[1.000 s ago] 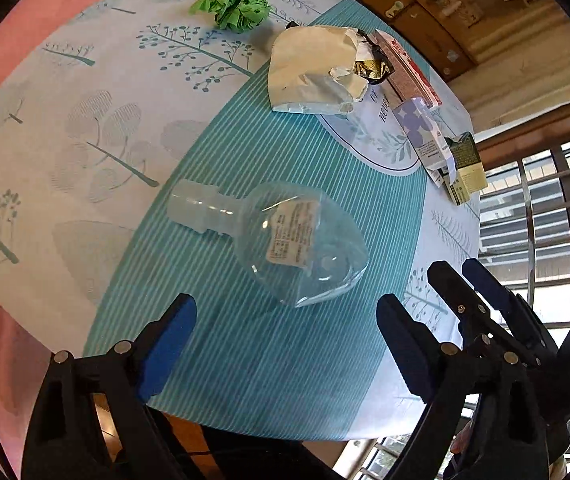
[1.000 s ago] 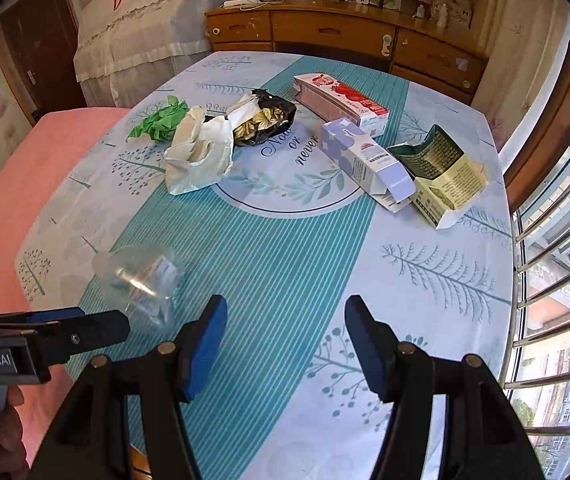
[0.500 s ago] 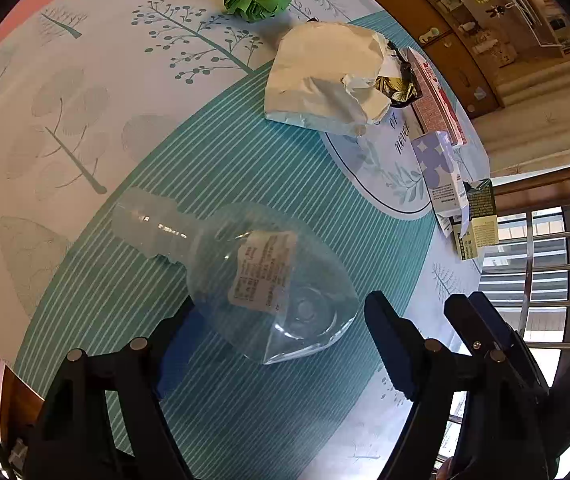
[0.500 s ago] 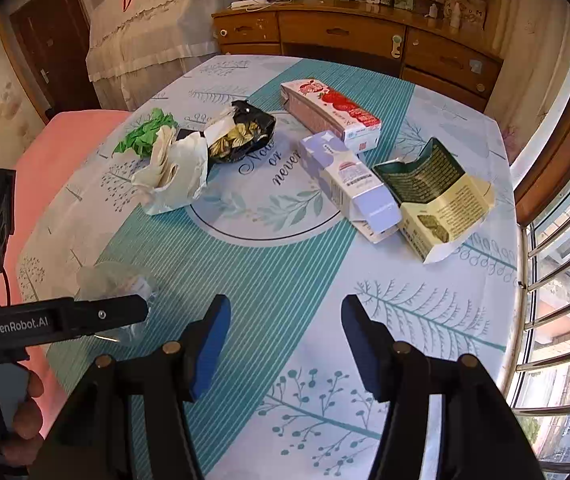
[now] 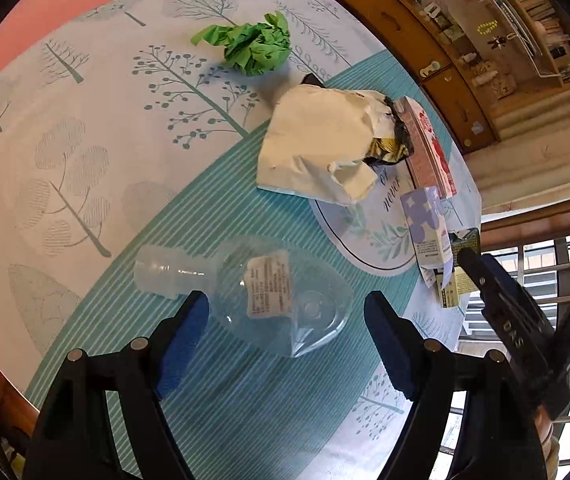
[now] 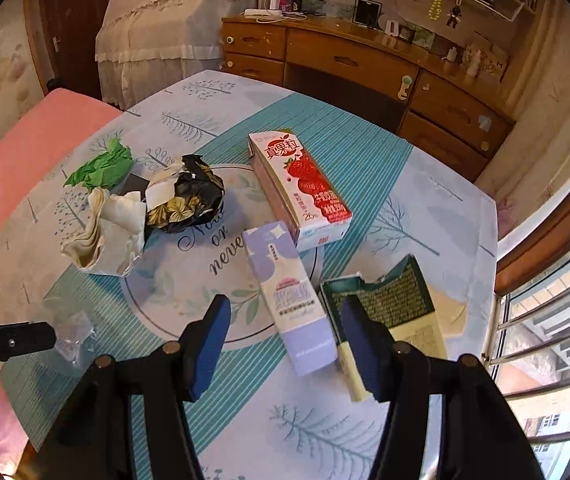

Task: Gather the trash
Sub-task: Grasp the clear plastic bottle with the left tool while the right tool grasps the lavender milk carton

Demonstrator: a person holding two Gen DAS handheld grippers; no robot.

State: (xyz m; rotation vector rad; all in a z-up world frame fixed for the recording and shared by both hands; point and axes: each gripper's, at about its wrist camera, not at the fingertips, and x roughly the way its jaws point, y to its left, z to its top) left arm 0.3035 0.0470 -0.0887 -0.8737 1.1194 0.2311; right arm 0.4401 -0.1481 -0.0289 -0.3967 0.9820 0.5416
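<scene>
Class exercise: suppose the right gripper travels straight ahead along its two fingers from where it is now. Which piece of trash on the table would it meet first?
Most likely the purple carton: it lies between the open fingers of the right gripper, its near end closest to the tips. The torn green-and-cream box sits just beside the right finger, so depth leaves some doubt.

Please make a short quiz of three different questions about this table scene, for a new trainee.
1. True or false: the left gripper has its jaws shut on the clear plastic bottle.
2. Which item lies nearest in front of the right gripper?
A. the green crumpled paper
B. the purple carton
C. the strawberry carton
3. Fill in: the clear plastic bottle lies on its ____ on the tablecloth.

Key
1. False: the jaws are open, one on each side of the bottle.
2. B
3. side
</scene>
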